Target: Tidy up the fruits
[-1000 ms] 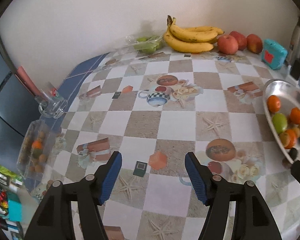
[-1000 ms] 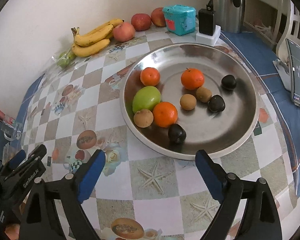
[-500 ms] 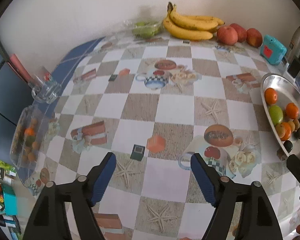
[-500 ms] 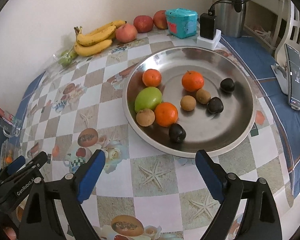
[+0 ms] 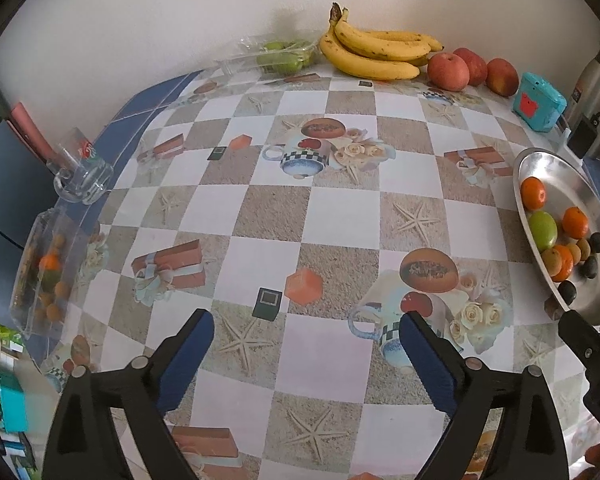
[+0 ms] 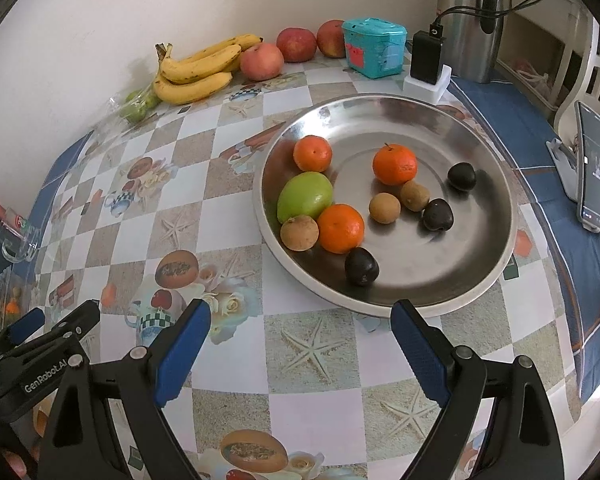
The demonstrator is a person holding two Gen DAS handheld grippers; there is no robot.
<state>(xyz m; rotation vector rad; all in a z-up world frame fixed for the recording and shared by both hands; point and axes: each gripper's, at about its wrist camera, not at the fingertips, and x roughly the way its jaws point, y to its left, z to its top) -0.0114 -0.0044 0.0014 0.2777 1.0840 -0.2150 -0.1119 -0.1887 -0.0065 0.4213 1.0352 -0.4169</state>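
A steel plate (image 6: 452,280) holds three oranges (image 6: 394,164), a green mango (image 6: 305,196), small brown fruits (image 6: 384,208) and dark fruits (image 6: 361,266); the plate also shows in the left wrist view (image 5: 556,168). Bananas (image 5: 374,54), apples (image 5: 448,72) and a clear pack of green fruit (image 5: 284,54) lie along the back wall. A clear box of mixed fruit (image 5: 40,272) sits at the left table edge. My right gripper (image 6: 300,332) is open and empty, just in front of the plate. My left gripper (image 5: 306,340) is open and empty over the patterned tablecloth.
A glass mug (image 5: 82,170) stands at the left edge. A teal box (image 6: 374,48), a charger block (image 6: 426,60) and a steel kettle (image 6: 474,20) stand behind the plate. A phone on a stand (image 6: 592,172) is at the right.
Both grippers have pulled back and up a little from the table, so more of it shows. Both stay open and empty. No fruit has moved.
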